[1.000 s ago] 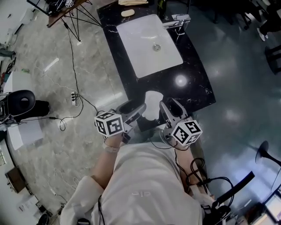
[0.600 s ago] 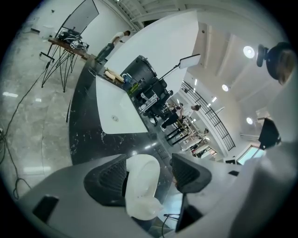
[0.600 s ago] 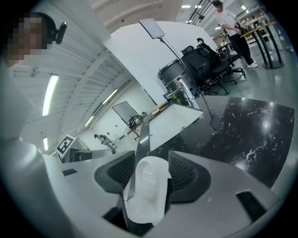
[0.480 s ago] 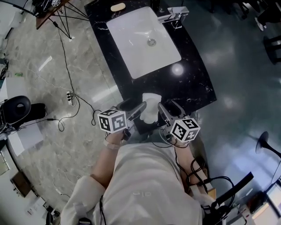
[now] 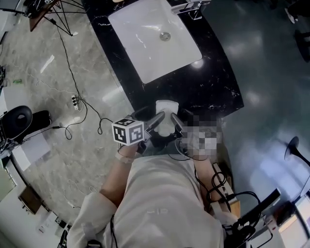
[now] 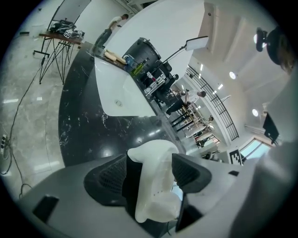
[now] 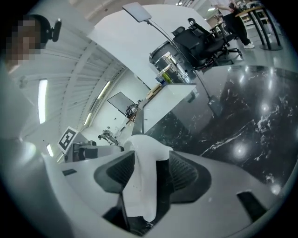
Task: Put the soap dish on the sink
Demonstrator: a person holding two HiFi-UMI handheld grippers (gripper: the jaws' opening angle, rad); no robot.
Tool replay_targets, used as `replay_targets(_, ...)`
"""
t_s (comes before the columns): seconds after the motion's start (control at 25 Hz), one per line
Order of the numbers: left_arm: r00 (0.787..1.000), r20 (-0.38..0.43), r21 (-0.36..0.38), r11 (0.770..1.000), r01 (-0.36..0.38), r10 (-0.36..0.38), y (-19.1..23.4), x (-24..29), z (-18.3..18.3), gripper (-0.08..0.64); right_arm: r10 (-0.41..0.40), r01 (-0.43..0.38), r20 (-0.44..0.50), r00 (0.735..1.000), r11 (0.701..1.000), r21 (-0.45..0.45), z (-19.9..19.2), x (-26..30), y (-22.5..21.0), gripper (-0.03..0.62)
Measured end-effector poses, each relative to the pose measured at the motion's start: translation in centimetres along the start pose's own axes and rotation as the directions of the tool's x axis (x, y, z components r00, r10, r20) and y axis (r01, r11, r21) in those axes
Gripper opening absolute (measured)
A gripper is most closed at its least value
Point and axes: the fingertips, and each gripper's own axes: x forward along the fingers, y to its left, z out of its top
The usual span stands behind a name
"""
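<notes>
A white soap dish [image 5: 165, 110] sits at the near end of the black marble counter [image 5: 208, 82], in front of the person. My left gripper [image 5: 151, 119] comes at it from the left and my right gripper [image 5: 183, 120] from the right. Both stand open and wide. In the left gripper view the soap dish [image 6: 156, 179] lies between the pads, with a dark gap at the left pad [image 6: 109, 179]. The right gripper view shows the soap dish [image 7: 142, 183] edge-on between the jaws. The white sink [image 5: 150, 41] is set in the counter farther off.
A chrome faucet [image 5: 186, 7] stands at the sink's far right edge. Cables and a power strip [image 5: 74, 100] lie on the marble floor to the left, with a black stool [image 5: 17, 118] and a tripod [image 5: 53, 14]. More cables hang by the person's right side.
Both grippers have dropped closer around the soap dish and their jaws have widened. The head view has shifted, so the sink sits higher in the picture.
</notes>
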Motion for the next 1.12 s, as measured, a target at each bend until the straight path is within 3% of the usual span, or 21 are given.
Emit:
replay_targets(0.48,0.998,-0.061,-0.02,1.0,0.016,-0.018,0.1,1.6,-1.7,0.288,0.031,-0.03,-0.052,0.998,0.999,0.024,-1.6,1.4,0.1,0.213)
replay_targets(0.84,0.987,-0.023,-0.143,0.978,0.153,-0.158,-0.6,2.1,-2.0,0.229,0.083,-0.077,-0.06,0.995,0.993,0.091,-1.8,1.5,0.5,0.192)
replay_targets(1.12,0.988,-0.019,-0.106,0.983,0.153,-0.156,-0.6,2.2,-1.8,0.213,0.108,-0.102,-0.046,0.993,0.988,0.116,-1.6,1.6,0.7,0.167)
